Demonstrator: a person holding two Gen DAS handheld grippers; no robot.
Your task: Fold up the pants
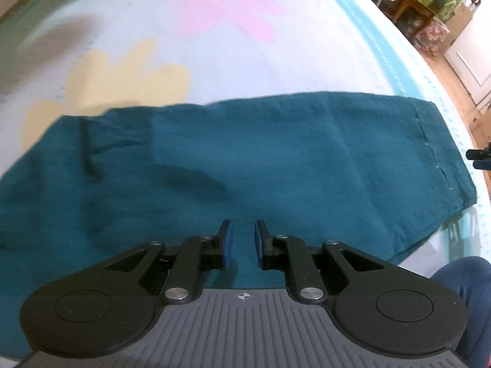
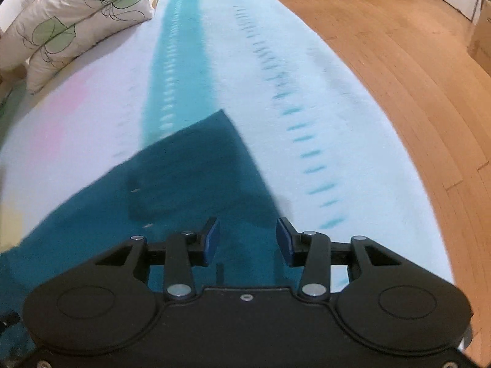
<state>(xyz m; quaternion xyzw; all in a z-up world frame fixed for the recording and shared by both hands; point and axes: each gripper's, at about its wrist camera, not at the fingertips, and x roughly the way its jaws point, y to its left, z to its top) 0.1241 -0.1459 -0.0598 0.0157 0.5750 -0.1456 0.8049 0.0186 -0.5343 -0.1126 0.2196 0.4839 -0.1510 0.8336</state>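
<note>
Bed (image 1: 245, 61), pants (image 1: 245, 159) beneath hand-held gripper (image 1: 243, 239)

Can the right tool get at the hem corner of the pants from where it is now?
Probably yes: the right tool hangs open over the pants, and nothing lies between it and the hem corner.

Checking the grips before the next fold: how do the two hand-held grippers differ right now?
The left hand-held gripper has a narrow gap; the right hand-held gripper stands wider. The left is over mid-cloth of the teal fabric pants; the right is near their edge. Both are empty, with blue pads.
</note>
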